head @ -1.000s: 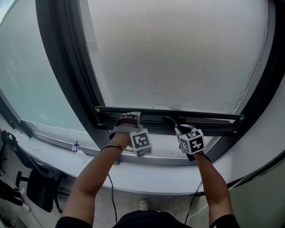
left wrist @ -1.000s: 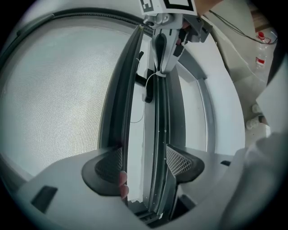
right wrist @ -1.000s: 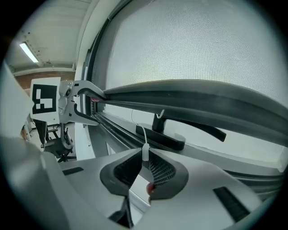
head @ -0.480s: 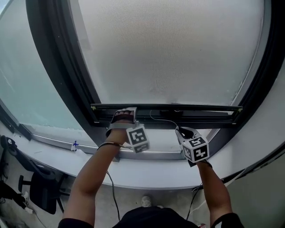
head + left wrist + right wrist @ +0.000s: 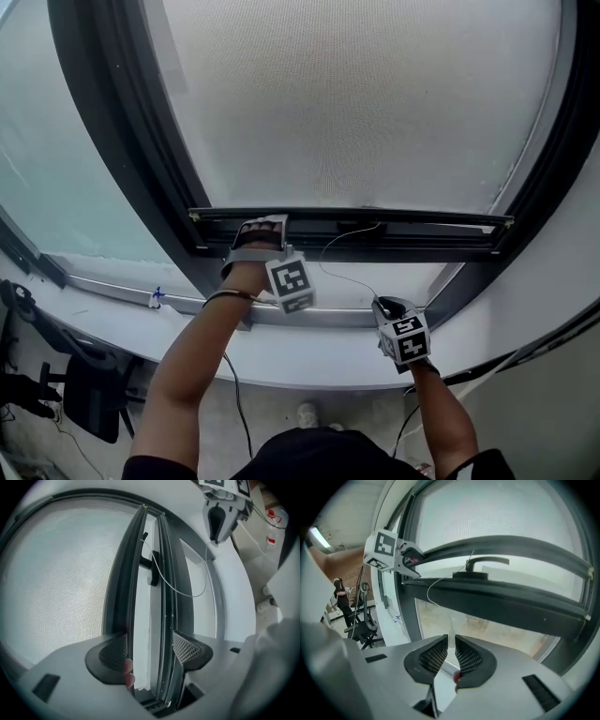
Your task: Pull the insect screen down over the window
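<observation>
The right gripper (image 5: 384, 306) has come away from the dark bottom bar (image 5: 431, 231) of the screen (image 5: 356, 103). A second ago it sat right at the bar, just right of the bar's middle. Now it has dropped back toward the person and hangs over the white sill (image 5: 300, 364), well apart from the bar. The thin cord (image 5: 343, 276) was earlier a small loop lying against the bar's middle. It has been drawn out and now trails in a slack curve from the bar's middle down to the right gripper's nearly closed jaws.
</observation>
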Motion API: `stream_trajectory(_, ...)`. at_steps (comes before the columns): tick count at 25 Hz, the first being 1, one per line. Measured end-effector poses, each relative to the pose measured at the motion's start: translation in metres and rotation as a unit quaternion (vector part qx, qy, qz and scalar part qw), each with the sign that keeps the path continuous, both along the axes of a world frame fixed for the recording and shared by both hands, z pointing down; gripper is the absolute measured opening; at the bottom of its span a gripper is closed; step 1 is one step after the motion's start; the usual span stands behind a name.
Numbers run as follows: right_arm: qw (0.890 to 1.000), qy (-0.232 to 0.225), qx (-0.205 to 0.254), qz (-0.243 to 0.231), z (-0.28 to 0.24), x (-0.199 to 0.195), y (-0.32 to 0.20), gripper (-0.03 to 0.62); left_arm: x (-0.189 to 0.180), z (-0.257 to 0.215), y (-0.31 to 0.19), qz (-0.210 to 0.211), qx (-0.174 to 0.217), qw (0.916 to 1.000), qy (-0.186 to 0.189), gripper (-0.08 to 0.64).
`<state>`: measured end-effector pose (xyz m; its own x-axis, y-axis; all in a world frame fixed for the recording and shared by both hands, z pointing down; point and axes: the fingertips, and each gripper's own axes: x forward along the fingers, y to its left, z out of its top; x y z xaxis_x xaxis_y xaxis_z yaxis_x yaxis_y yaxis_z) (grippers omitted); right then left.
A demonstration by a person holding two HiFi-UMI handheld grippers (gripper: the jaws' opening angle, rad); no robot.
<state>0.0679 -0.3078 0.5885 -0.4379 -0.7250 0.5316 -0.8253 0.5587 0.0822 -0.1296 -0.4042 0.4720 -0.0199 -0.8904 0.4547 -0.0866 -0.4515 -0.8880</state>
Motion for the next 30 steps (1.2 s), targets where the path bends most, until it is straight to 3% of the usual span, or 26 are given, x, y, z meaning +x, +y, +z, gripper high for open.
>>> stream_trajectory(9, 0.995, -0.035, -0.085, 0.025, 0.095, 0.002, 0.023, 0.052, 0.003, -0.002, -0.001, -0.012, 0.005, 0.9998, 0.015, 0.307)
stream_trajectory(12, 0.996, -0.013, -0.088, 0.017, 0.116, 0.0, 0.023, 0.052, 0.004, -0.002, 0.0, -0.015, 0.002, 0.9997, 0.018, 0.307)
stream_trajectory(16, 0.995, 0.049, -0.081, -0.039, 0.134, -0.009, 0.025, 0.052, 0.003, -0.003, -0.001, -0.017, -0.001, 0.9997, 0.019, 0.307)
stream_trajectory(18, 0.992, 0.085, -0.068, -0.07, 0.137, -0.012, 0.027, 0.056, 0.003, -0.003, -0.001, -0.018, -0.002, 0.9997, 0.019, 0.307)
stream_trajectory(21, 0.986, 0.132, -0.042, -0.095, 0.109, -0.013, 0.026, 0.117, 0.002, -0.003, 0.0, -0.017, 0.005, 0.9997, 0.015, 0.307)
stream_trajectory(25, 0.978, 0.181, 0.038, -0.1, 0.071, 0.006, 0.001, 0.135, -0.001, 0.0, -0.002, -0.018, 0.005, 0.9998, 0.003, 0.307)
stream_trajectory(28, 0.965, 0.221, 0.109, -0.094, 0.029, 0.022, -0.019, 0.141, 0.001, -0.004, -0.003, -0.013, 0.01, 0.9998, 0.013, 0.307)
stream_trajectory(30, 0.949, 0.26, 0.154, -0.09, -0.003, 0.033, -0.028, 0.15, 0.002, -0.002, -0.001, -0.013, 0.009, 0.9997, 0.017, 0.307)
